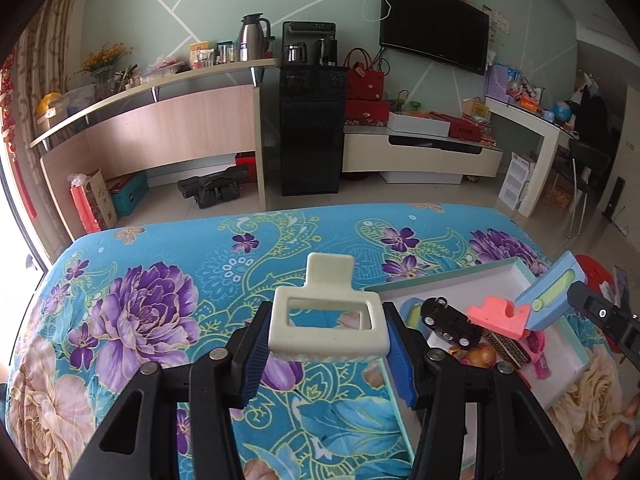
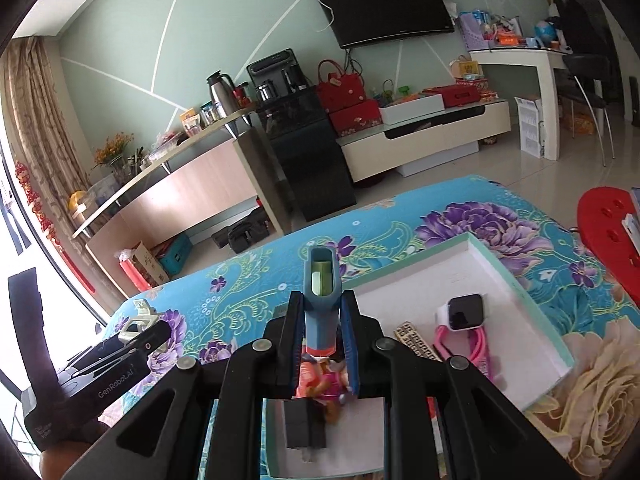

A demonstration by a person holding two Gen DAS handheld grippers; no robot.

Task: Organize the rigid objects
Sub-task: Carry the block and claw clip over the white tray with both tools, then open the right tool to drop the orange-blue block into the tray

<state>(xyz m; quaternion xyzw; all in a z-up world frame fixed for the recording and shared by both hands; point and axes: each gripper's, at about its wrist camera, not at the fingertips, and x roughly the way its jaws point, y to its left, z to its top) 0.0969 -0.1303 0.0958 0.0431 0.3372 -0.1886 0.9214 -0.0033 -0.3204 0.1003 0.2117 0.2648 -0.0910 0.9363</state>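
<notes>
In the left wrist view, my left gripper (image 1: pixel 326 332) is shut on a cream plastic holder (image 1: pixel 328 308), a rectangular frame with a tab, held above the floral blue cloth. To its right lies a white tray with a teal rim (image 1: pixel 472 274) holding a black toy car (image 1: pixel 448 320). My right gripper (image 2: pixel 322 320) is shut on a blue case with a green insert (image 2: pixel 322 280) and a coral block (image 1: pixel 500 314) at its lower end, above the tray (image 2: pixel 440 246). The tray also holds a pink watch (image 2: pixel 464 312), a patterned strip (image 2: pixel 416 340), a toy figure (image 2: pixel 324 384) and a black plug (image 2: pixel 306 424).
The cloth-covered table (image 1: pixel 160 300) spreads out to the left of the tray. A red stool (image 2: pixel 612 232) stands off the table's right side. Beyond the far edge are a tiled floor, a counter, a black cabinet and a TV unit.
</notes>
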